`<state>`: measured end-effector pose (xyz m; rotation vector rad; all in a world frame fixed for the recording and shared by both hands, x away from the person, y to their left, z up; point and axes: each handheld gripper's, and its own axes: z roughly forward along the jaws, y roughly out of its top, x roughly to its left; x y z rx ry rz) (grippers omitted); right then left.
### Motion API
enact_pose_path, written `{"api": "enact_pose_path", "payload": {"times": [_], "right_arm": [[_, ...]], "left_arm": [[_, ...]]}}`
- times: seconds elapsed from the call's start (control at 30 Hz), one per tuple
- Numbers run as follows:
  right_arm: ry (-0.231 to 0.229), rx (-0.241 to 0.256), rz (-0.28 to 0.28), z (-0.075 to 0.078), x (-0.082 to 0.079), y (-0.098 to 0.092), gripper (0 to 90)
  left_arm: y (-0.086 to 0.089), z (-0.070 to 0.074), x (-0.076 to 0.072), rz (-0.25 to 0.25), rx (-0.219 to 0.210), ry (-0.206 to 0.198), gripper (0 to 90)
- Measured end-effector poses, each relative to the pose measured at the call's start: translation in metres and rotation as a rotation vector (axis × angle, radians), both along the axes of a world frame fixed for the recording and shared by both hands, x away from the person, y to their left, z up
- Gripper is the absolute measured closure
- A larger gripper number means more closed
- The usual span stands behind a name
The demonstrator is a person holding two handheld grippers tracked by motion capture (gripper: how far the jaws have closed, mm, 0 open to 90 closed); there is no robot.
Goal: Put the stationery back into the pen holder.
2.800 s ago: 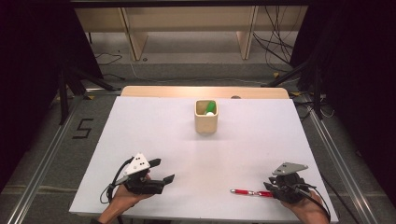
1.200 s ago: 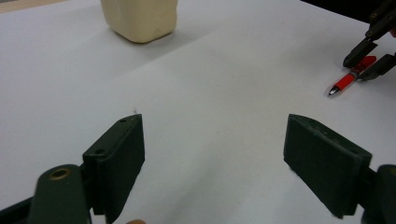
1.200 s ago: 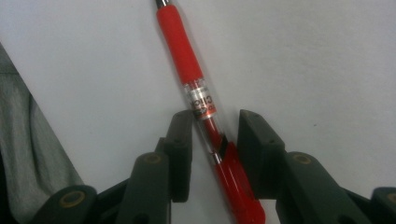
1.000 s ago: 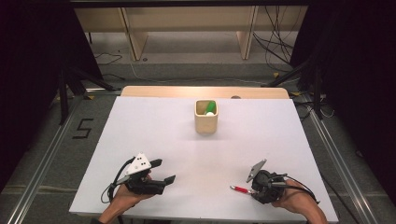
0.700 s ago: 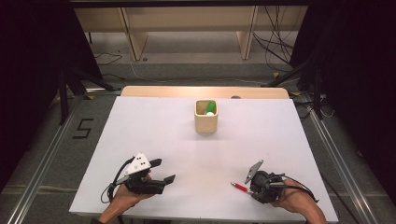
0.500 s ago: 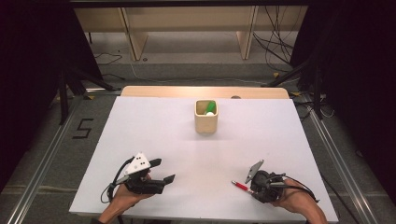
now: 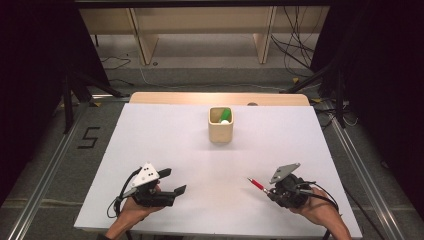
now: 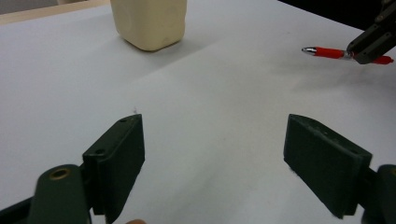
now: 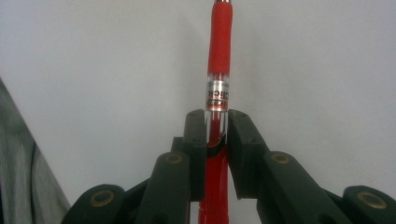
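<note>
Since the earlier frame, the right hand-held gripper (image 7: 270,189) has rolled over onto the red plastic pen (image 7: 257,184), which is now pointing toward the cup. Largest first: the white rectangular tabletop (image 7: 170,140) is carrying a square beige wooden cup (image 7: 221,131) well apart from both hands. The left hand-held gripper (image 7: 172,181) is resting with jaws wide apart. The right jaws are clamping the pen's barrel (image 9: 218,93). Judgement: grasp is being completed; lifting and carrying to the cup is next.

A lab-style recording setup is suggested: a white table (image 7: 165,140) is ringed by black curtains (image 7: 30,75), metal floor rails (image 7: 45,175), loose cables (image 7: 295,47) and a taped "5" (image 7: 89,137).
</note>
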<state>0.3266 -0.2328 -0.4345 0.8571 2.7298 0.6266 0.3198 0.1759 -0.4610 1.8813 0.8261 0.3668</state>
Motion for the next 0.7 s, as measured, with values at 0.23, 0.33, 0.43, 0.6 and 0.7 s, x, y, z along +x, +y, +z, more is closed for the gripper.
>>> {"api": "enact_pose_path", "payload": {"times": [0.23, 0.33, 0.43, 0.6, 0.7], "right_arm": [[-0.07, 0.139, -0.092, 0.001, 0.005, -0.005, 78.9], [-0.09, 0.182, -0.118, 0.001, 0.006, -0.004, 78.9], [-0.111, 0.244, -0.14, 0.002, 0.007, -0.005, 79.0], [-0.141, 0.319, -0.184, 0.004, 0.009, -0.007, 78.9], [-0.159, 0.351, -0.203, 0.005, 0.012, -0.007, 78.9]], "left_arm": [[0.002, 0.0, 0.001, -0.001, -0.026, 0.014, 20.0], [0.002, 0.0, 0.001, 0.004, -0.032, 0.012, 20.0], [0.002, 0.0, 0.0, 0.008, -0.035, 0.01, 20.0], [0.003, -0.001, 0.001, 0.025, -0.037, 0.006, 20.0], [0.004, -0.001, 0.001, 0.029, -0.047, 0.009, 20.0]]}}
